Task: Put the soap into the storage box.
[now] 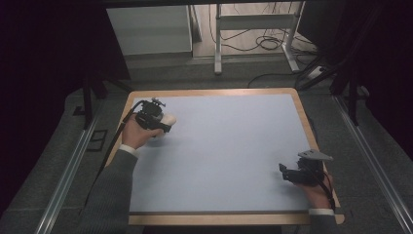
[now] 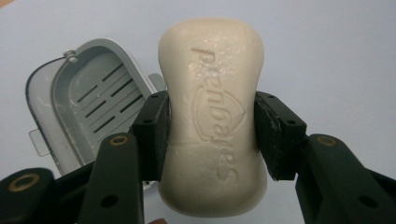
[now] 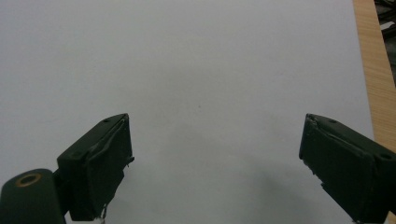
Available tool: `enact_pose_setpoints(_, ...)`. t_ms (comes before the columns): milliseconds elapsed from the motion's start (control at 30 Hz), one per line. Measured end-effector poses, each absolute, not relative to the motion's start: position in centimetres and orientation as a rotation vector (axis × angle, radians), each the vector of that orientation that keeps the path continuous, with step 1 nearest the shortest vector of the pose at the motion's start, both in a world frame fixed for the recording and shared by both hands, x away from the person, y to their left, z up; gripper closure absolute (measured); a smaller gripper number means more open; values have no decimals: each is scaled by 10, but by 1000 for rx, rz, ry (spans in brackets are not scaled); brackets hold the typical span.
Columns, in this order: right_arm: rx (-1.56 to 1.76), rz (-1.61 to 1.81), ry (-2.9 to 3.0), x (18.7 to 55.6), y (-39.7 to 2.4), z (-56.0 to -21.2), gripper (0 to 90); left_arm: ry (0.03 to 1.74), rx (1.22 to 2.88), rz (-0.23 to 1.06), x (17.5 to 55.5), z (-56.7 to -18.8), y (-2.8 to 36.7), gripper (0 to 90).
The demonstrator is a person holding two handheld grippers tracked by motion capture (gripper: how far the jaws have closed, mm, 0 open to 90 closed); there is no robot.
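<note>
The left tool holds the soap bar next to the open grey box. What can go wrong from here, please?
The left tool pinches the soap bar only at its narrow waist; soap may slip or twist.

The soap box lies off to one side, so a release here would likely miss its slotted tray.

The soap [image 2: 212, 121] bore the embossed word "Safeguard" along its length, reading upside down in the left gripper view, over an embossed shield outline; no other text was legible.
</note>
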State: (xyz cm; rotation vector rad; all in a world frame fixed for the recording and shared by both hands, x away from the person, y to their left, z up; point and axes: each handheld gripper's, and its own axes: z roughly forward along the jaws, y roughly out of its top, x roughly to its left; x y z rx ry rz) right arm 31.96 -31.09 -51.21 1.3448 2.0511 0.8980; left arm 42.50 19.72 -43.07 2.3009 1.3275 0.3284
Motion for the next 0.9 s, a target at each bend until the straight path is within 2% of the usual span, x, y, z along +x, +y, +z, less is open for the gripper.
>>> enact_pose_setpoints(500, 1348, 887, 2048, 320, -312, -512, 93, 1401, 2301, 355, 442, -435, 206, 495)
enact_pose_setpoints(900, 1356, 882, 2043, 320, -313, -513, 93, 1484, 2263, 311, 457, -443, 217, 495)
